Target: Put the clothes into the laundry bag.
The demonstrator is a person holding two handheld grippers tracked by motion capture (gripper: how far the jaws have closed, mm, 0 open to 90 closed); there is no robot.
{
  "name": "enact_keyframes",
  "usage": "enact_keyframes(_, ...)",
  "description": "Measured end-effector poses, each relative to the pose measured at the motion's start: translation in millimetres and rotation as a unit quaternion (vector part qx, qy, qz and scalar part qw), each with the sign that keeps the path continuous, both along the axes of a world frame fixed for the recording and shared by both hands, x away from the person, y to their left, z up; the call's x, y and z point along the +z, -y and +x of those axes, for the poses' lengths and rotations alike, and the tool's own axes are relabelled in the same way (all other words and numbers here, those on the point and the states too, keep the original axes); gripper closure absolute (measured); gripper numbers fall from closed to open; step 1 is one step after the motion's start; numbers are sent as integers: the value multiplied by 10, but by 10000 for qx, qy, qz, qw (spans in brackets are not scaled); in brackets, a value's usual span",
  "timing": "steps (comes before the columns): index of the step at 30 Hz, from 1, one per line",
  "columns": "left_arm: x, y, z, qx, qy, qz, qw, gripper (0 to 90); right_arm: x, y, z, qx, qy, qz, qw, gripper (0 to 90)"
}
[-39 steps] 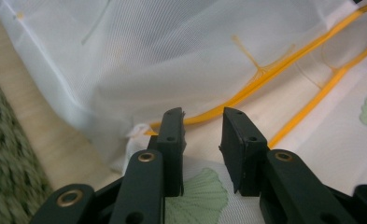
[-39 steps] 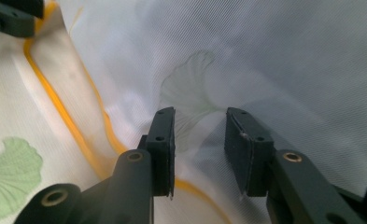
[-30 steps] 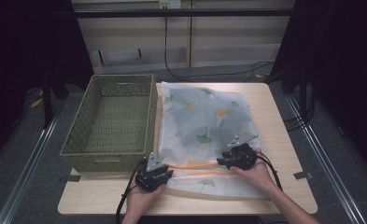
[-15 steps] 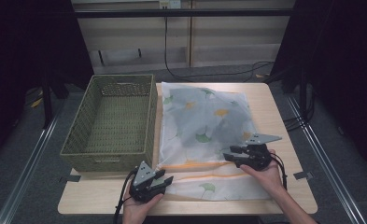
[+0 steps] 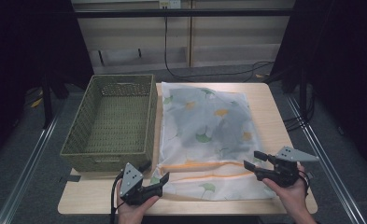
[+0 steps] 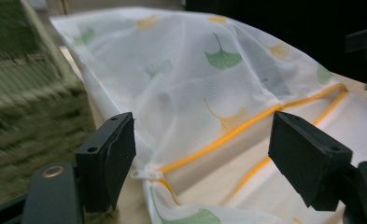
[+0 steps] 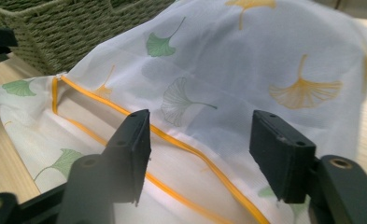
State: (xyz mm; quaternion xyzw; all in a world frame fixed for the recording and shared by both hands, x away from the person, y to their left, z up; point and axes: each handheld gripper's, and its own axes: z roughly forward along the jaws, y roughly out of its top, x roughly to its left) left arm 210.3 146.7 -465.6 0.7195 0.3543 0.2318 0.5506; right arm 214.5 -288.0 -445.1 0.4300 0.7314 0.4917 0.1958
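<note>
A white mesh bag printed with ginkgo leaves lies flat on the wooden table, with a dark garment showing through it. Its orange zipper runs along the near end, the mouth gaping and the pull at the left corner. My left gripper sits at the bag's near-left corner and points right. Its jaws have just been opening and press on nothing. My right gripper hovers by the bag's near-right edge and points left. Its jaws have also just been opening, clear of the cloth.
A woven green basket stands left of the bag, touching its edge, with nothing inside. Cables lie on the floor behind the table. Metal rails run along both sides.
Both grippers have let go of the zipper line and opened. The left one drew back toward the near-left corner; the right one moved out to the right and rose.
</note>
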Motion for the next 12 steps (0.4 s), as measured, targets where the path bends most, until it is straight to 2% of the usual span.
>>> enact_keyframes(2, -2, -18, -19, 14, 90, -111, 9999, 206, 23, 24, -85, -70, 96, 41, 9999, 375)
enact_keyframes(4, -23, -44, -27, 69, 95, -118, 9999, 202, 36, 54, -159, -128, 130, 139, 9997, 342)
enact_keyframes(7, -66, -82, -14, 117, -53, -171, 9998, 174, 15, 92, -231, -136, 8, 186, 9997, 344)
enact_keyframes(9, -99, -96, 23, 229, -291, -42, 9993, 169, 6, 101, -229, -143, -12, 140, 9998, 341)
enact_keyframes(10, -113, -105, 42, 188, -416, -47, 9989, 169, 4, 103, -212, -118, -71, 176, 9998, 338)
enact_keyframes(12, -136, -108, 54, 114, -500, -223, 9984, 165, -2, 101, -178, -116, -120, 217, 9996, 326)
